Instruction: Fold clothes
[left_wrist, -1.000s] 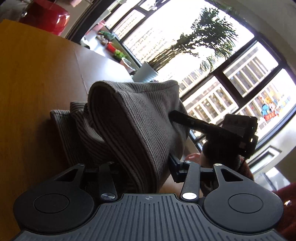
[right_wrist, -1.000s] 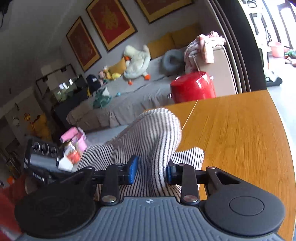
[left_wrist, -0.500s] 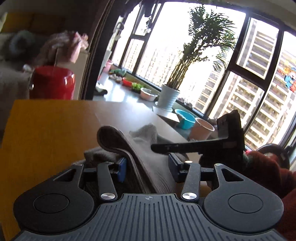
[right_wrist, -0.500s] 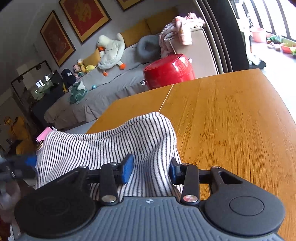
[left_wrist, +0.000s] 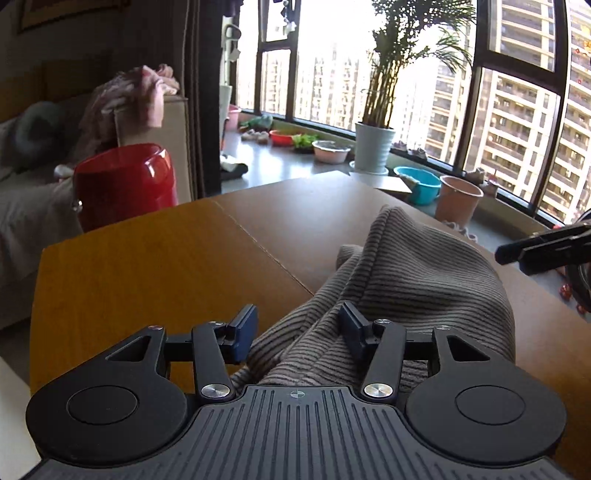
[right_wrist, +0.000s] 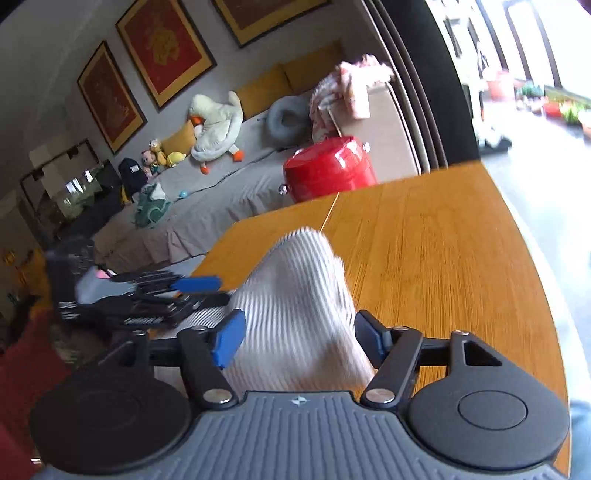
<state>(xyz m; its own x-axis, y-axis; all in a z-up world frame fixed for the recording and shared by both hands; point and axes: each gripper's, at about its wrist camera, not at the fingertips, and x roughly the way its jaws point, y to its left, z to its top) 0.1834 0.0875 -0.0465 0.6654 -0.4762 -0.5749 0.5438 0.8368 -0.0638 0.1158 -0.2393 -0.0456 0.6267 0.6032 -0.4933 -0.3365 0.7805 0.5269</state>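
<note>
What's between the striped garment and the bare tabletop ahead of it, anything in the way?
Nothing visible. The striped garment lies on the table, whose surface ahead is bare wood. The red container sits beyond the table's far edge. Both grippers, left gripper and right gripper, are opening around the fabric.

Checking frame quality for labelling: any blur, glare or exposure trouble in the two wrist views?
Left wrist: sharp; windows blown out, backlit striped garment reads dull grey-brown, sofa corner dark, fisheye bends the window frames. Right wrist: motion blur smears the garment's stripes and the left gripper; red stool stays fairly crisp; top-right overexposed.
</note>
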